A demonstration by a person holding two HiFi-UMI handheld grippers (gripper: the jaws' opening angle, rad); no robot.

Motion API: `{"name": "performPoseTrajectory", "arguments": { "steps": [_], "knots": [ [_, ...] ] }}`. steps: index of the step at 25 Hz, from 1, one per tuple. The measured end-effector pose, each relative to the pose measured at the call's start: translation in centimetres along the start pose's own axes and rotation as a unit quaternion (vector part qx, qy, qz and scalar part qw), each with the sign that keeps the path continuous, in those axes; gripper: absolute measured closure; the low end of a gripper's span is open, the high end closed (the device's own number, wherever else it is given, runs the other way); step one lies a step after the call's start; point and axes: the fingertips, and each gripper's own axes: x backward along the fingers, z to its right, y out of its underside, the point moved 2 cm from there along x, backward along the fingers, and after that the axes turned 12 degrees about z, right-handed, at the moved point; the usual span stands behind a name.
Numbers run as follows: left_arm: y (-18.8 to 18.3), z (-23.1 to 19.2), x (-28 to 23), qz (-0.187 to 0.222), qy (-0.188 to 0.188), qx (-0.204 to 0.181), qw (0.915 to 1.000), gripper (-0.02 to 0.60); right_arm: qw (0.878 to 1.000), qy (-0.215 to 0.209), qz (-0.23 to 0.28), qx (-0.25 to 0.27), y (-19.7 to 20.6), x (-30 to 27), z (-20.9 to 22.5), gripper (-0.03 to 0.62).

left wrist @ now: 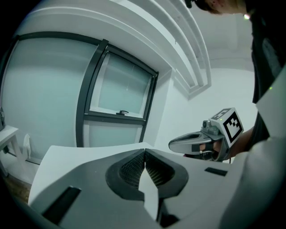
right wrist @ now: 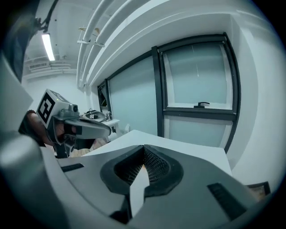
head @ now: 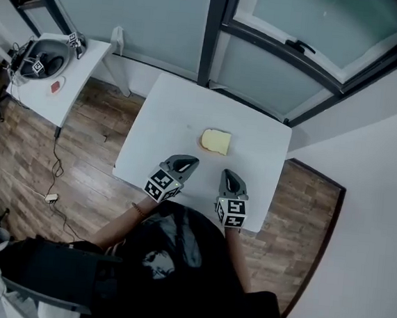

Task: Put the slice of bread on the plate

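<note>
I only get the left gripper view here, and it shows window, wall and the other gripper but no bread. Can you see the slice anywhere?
Observer: Yes. In the head view the slice of bread lies flat on the white table, past both grippers.
Operator: Which gripper is it in front of?
Observer: Neither one in particular. It sits ahead of the gap between the left gripper and the right gripper, touching neither.
Operator: Is the right gripper carrying anything?
Observer: No. Its own view shows the jaws together with nothing between them.
</note>
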Motion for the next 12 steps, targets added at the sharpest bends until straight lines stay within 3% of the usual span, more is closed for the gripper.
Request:
{"name": "performPoseTrajectory", "arguments": {
  "steps": [4, 12],
  "knots": [
    [-0.3, 0.5, -0.2, -0.001, 0.004, 0.000, 1.0000, 0.577, 1.000, -0.027, -0.009, 0.001, 0.2, 0.7, -1.8, 0.583],
    [0.3, 0.5, 0.3, -0.012, 0.000, 0.008, 0.9999, 0.577, 1.000, -0.021, 0.004, -0.011, -0.2, 0.6, -1.5, 0.583]
  ]
}}
